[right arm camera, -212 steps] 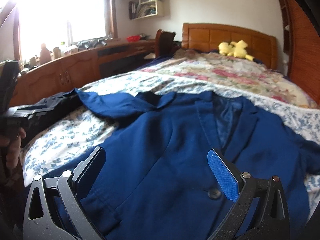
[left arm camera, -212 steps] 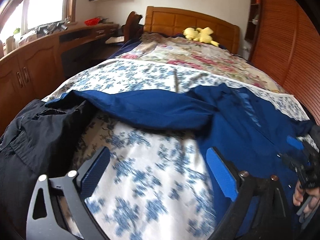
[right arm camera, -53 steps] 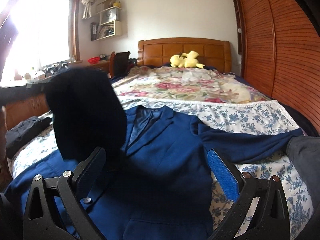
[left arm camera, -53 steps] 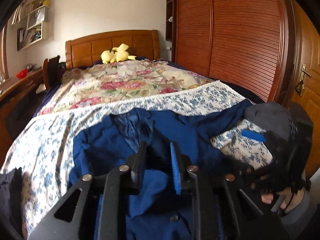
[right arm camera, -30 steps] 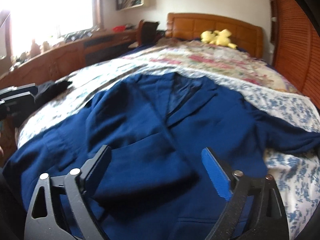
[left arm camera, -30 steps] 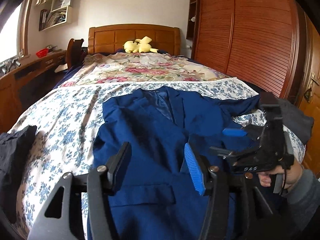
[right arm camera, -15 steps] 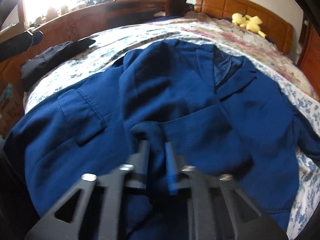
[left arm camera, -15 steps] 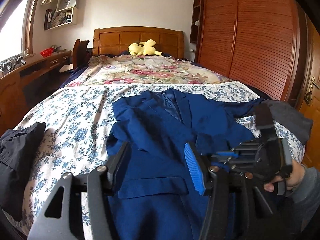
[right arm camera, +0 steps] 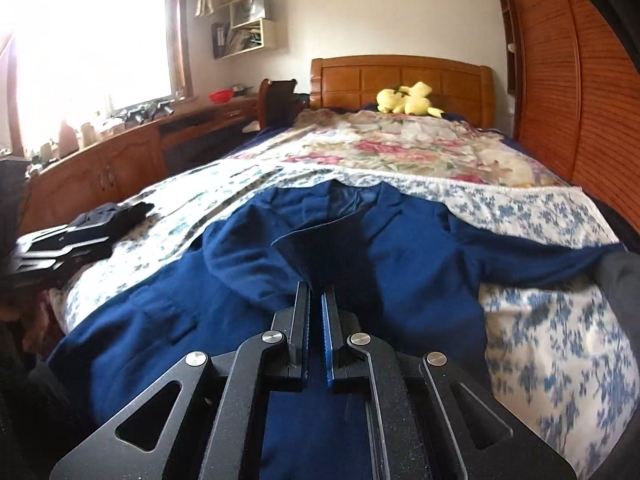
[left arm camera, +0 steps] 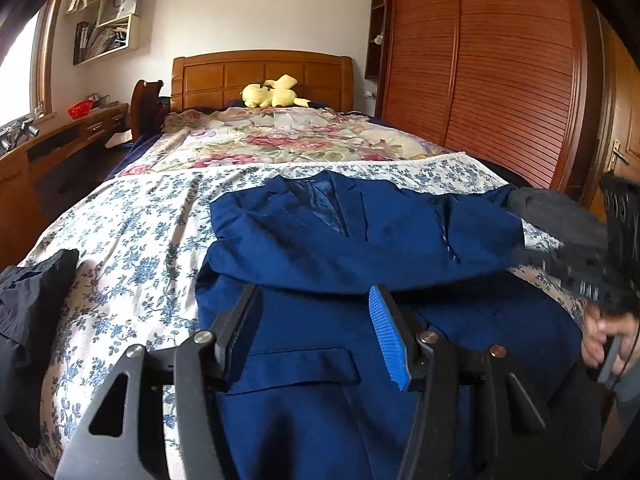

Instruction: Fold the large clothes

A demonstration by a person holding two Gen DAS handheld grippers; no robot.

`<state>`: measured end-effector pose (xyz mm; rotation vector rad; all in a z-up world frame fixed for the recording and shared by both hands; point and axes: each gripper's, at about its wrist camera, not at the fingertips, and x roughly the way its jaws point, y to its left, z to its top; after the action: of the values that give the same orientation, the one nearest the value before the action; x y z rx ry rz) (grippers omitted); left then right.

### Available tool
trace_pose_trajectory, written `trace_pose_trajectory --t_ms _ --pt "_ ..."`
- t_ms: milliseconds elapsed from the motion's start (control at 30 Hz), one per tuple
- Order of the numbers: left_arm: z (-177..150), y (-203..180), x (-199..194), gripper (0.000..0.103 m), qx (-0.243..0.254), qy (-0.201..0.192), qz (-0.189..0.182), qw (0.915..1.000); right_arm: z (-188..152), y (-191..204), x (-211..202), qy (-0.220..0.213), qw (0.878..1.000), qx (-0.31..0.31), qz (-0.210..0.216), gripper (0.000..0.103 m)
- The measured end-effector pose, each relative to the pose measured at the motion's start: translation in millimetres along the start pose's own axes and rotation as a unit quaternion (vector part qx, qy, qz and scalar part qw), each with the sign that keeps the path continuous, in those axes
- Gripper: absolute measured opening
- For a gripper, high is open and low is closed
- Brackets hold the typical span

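A navy blue blazer [left arm camera: 320,248] lies front-up on the flowered bedsheet [left arm camera: 132,232], its collar toward the headboard and one sleeve folded across its chest. My left gripper [left arm camera: 316,324] is open and empty, just above the blazer's lower front near a pocket flap. My right gripper [right arm camera: 316,300] is shut on the blazer's sleeve end [right arm camera: 320,248] and holds it lifted over the chest. In the left wrist view the right gripper [left arm camera: 576,268] shows at the far right. The blazer's other sleeve [right arm camera: 532,256] stretches out to the right.
A black garment [left arm camera: 28,312] lies at the bed's left edge. A dark grey garment [left arm camera: 556,220] lies at the right edge. A floral quilt [left arm camera: 280,140] and a yellow plush toy [left arm camera: 274,92] are near the headboard. A wooden desk [right arm camera: 120,156] runs along the left, a wardrobe [left arm camera: 500,72] along the right.
My right gripper, open a second ago, has closed on the sleeve end and drawn it rightward across the chest. My left gripper has stayed open and drifted slightly.
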<state>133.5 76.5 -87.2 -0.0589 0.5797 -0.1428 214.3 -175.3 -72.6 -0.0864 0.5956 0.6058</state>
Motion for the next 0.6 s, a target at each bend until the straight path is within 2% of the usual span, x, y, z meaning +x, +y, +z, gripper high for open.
trace_pose_trajectory --t_ms 233,467,533,600 --pt "1 -11 4 0.054 0.009 0.003 -0.009 0.9999 -51 14 9 0.073 0.997 0.020 0.008 0.003" --pt "-2 -19 9 0.054 0.020 0.014 -0.014 0.9996 -81 7 1 0.107 0.994 0.035 -0.006 0.008" --pt "-2 -20 9 0.054 0.020 0.013 -0.015 0.9996 -85 1 -5 0.112 0.993 0.035 -0.019 0.012" --pt "-2 -21 9 0.054 0.020 0.013 -0.016 0.9996 -86 -4 -12 0.112 0.993 0.036 -0.031 0.026"
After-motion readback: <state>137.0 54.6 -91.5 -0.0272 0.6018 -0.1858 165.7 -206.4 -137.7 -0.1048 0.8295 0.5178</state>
